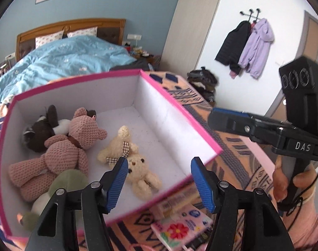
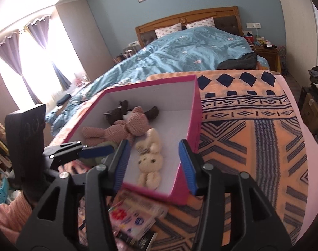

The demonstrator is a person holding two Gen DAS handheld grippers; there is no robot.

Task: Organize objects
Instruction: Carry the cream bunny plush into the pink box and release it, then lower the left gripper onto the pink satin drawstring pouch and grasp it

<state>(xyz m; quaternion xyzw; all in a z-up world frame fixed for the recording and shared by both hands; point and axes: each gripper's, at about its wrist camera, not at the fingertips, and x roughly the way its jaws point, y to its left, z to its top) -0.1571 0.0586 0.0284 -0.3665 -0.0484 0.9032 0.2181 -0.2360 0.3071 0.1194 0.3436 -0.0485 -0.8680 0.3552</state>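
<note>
A pink-rimmed box stands on a patterned blanket. Inside lie a pink knitted bear, two cream plush toys, a dark brown plush and a green plush. My left gripper is open and empty above the box's near edge. My right gripper is open and empty above the box's near corner. The right gripper also shows in the left wrist view, and the left gripper in the right wrist view.
Pink packets with a red flower print lie on the orange and navy blanket in front of the box. A bed with a blue quilt is behind. Coats hang on the wall at the right.
</note>
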